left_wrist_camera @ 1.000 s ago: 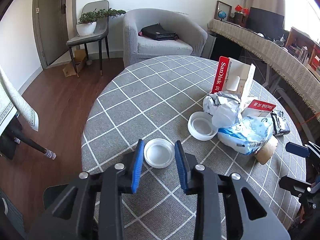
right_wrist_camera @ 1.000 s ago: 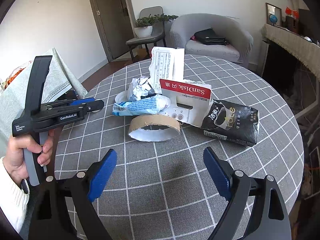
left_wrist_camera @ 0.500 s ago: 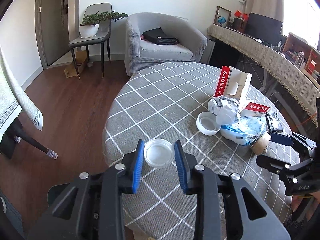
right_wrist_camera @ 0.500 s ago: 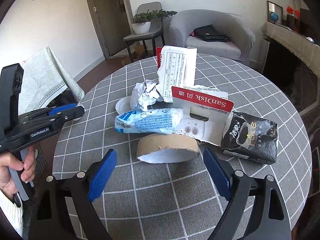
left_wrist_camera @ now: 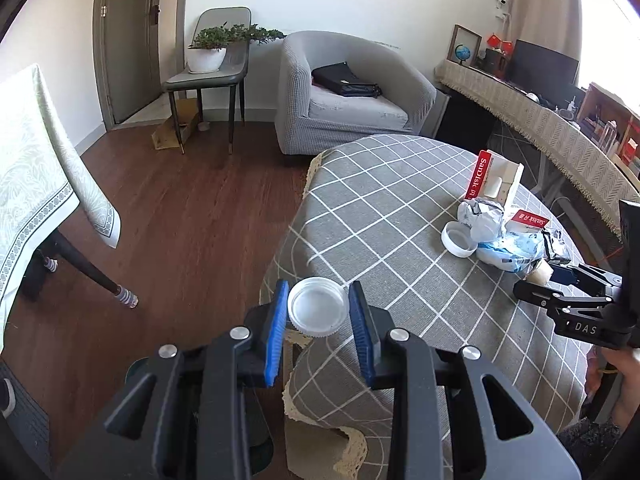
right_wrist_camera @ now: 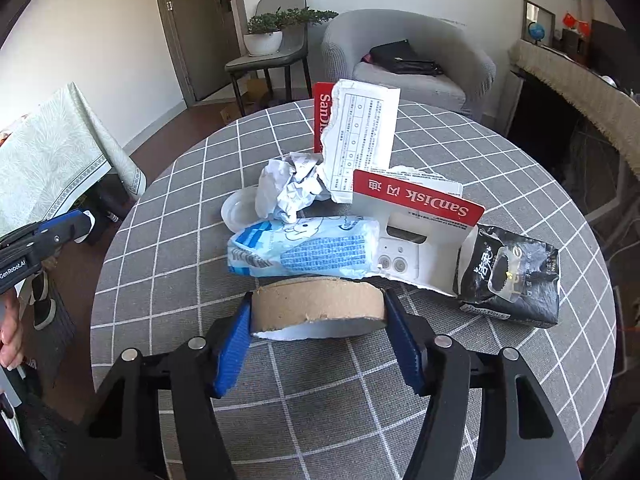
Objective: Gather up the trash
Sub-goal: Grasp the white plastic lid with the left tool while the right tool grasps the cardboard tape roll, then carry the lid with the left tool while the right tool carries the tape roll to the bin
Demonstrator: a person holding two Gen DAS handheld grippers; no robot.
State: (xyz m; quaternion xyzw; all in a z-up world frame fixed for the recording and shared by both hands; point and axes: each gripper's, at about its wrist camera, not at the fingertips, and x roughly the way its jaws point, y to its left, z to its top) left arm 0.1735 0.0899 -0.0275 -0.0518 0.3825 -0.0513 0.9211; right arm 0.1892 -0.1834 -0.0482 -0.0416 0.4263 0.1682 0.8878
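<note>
- The left gripper (left_wrist_camera: 318,312) holds a white lid (left_wrist_camera: 318,307). Its blue jaws are clamped on the lid's two sides. The lid is up in the air, just past the surface (left_wrist_camera: 384,216) edge, over the floor (left_wrist_camera: 180,216).
- The right gripper (right_wrist_camera: 318,316) has just been closing its jaws. A cardboard ring (right_wrist_camera: 318,303) sits between them, and both blue pads touch its ends. The ring lies on the surface.
- At 12 o'clock from the ring is the trash pile: a blue wrapper (right_wrist_camera: 304,250), crumpled paper (right_wrist_camera: 290,192), red card packs (right_wrist_camera: 416,200) and another lid (right_wrist_camera: 238,212).
- At 3 o'clock from the ring lies a black bag (right_wrist_camera: 510,276).
</note>
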